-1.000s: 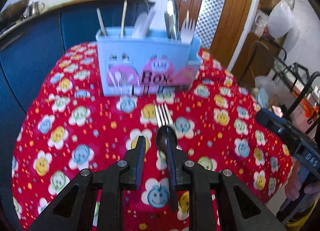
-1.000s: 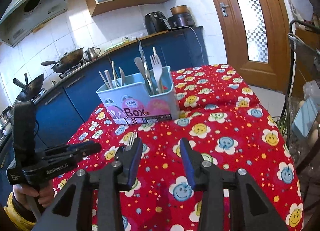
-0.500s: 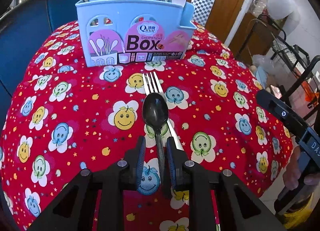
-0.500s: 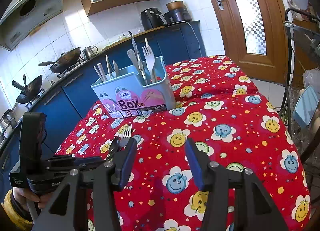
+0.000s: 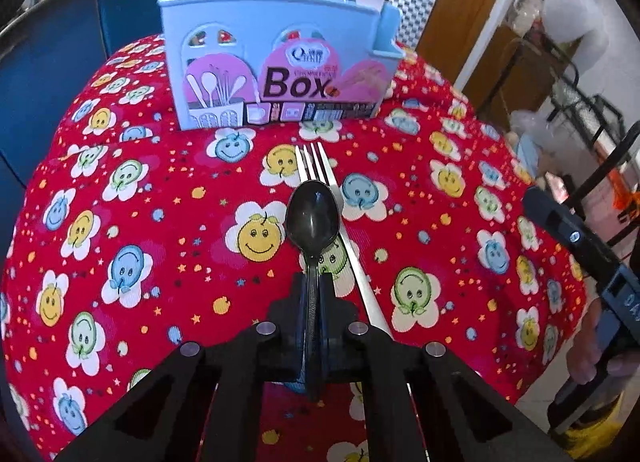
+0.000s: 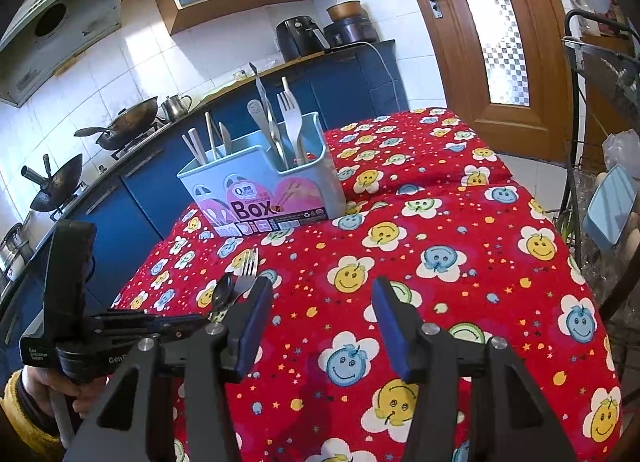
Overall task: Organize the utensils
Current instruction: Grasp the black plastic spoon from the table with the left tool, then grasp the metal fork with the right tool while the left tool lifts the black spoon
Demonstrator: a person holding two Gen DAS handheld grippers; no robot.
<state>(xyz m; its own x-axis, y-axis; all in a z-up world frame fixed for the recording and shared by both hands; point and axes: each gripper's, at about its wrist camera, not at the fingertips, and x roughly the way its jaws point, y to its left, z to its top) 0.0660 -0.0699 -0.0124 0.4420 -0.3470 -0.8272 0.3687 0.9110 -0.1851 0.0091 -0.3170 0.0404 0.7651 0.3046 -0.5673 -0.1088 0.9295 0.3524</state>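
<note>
Step in hand: pick-up of the black spoon (image 5: pixel 312 217). The left gripper (image 5: pixel 313 282) has its jaws closed on the spoon's handle; the bowl sticks out forward, pointing at the blue utensil box (image 5: pixel 276 73). The spoon sits in front of the box, well short of it, over the red flowered tablecloth (image 5: pixel 120 221). Whether it is already lifted clear of the cloth is hard to judge from the wrist view; probably it is barely raised, if at all.

A metal fork (image 5: pixel 320 169) lies on the cloth just beside the spoon, tines toward the box, handle running back past the left gripper's right finger. It is not gripped.

The right gripper (image 6: pixel 320 310) hovers over the cloth in front of the box, to the right of the spoon, jaws apart with nothing between them.

Next move, as I judge it: lift the spoon, carry it to the box and drop it handle-down into a compartment, likely the right-hand one, where a white fork (image 6: pixel 292 117) and other cutlery stand. It needs height to clear the rim.

Change from the earlier frames: the left jaws have just been closing and now pinch the handle that was loose between them. The right jaws have widened somewhat, still empty.
</note>
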